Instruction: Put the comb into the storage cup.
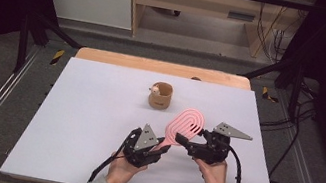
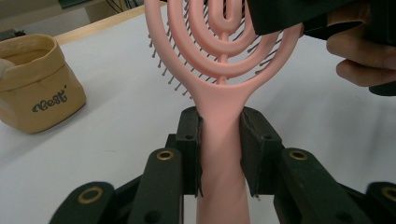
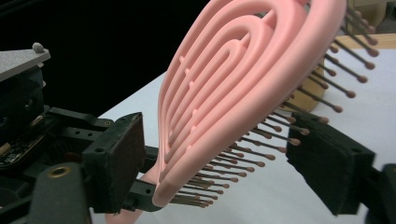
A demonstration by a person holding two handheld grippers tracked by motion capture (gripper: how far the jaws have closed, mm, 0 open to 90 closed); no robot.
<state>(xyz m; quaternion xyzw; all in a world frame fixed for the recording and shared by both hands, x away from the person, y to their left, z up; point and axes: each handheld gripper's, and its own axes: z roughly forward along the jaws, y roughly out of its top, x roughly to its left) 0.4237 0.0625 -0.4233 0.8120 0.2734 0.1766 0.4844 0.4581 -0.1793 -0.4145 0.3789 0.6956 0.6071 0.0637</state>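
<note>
While the left gripper clamps its jaws on the pink hairbrush handle, the right gripper holds open jaws around its head, above the worktop.

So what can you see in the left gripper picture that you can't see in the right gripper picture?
Left gripper view alone: the left gripper shut on the pink hairbrush's handle, the tan fabric pouch's lettering, and fingers of the person's other hand.

Right gripper view alone: the right gripper, its jaws open on either side of the brush head, one by the smooth back, one by the bristles' round tips, neither clearly touching.

Both share: the pink hairbrush with its looped head, held above the white table.
</note>
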